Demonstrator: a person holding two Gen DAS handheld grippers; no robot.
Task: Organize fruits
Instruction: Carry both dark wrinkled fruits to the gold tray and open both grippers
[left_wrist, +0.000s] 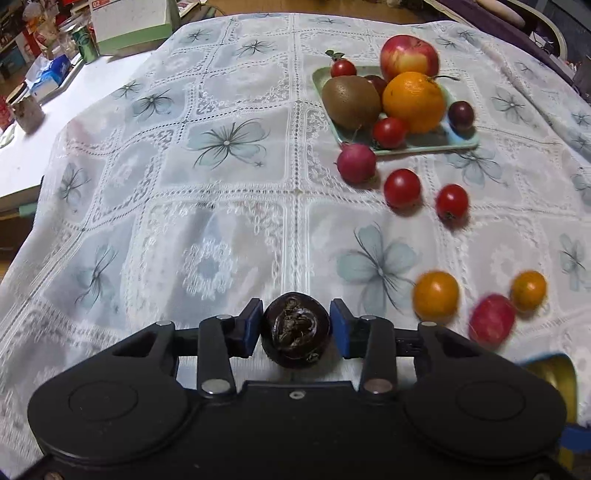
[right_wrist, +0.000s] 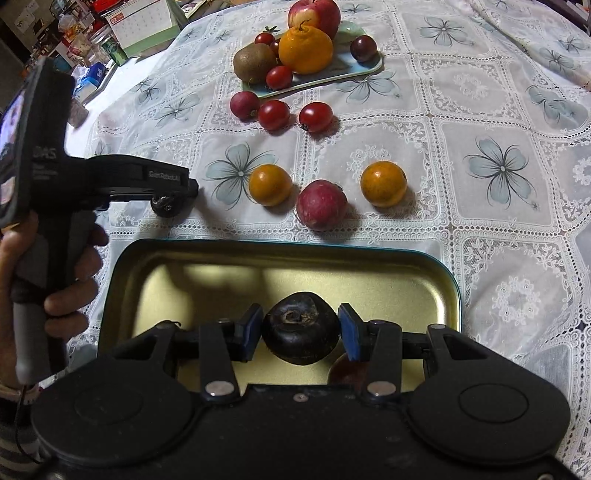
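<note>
Surface: the bench is covered by a white lace tablecloth (left_wrist: 221, 221) printed with grey-blue flowers. A bare white top shows beyond its left edge.

Landmark: an open gold-lined tin (right_wrist: 443, 280) at the near edge of the bench.

- The right gripper (right_wrist: 301, 330) hangs over the tin. Its fingers are clamped on a dark round fruit (right_wrist: 301, 336). A reddish fruit (right_wrist: 347, 369) lies in the tin beneath it, largely hidden.
- The left gripper (left_wrist: 295, 321) is just left of the tin, with a person's hand (right_wrist: 70, 273) on the handle. Its fingers stand apart around a second dark fruit (left_wrist: 295, 339) resting on the cloth, and slim gaps show at the pads.
- Just beyond the tin lie two orange fruits (right_wrist: 270, 184) (right_wrist: 384, 183) with a pink-red fruit (right_wrist: 321, 205) between them.
- Farther beyond are three small red fruits (right_wrist: 273, 114) in a row.
- Farthest from the tin is a pale green tray (right_wrist: 354, 72) holding an apple (right_wrist: 314, 13), an orange (right_wrist: 306, 50), a kiwi (right_wrist: 255, 61) and several small fruits.

Room: beyond the tin's far left there is clutter, including a desk calendar (right_wrist: 142, 22), a green can (left_wrist: 85, 42) and a tissue packet (left_wrist: 48, 75).
</note>
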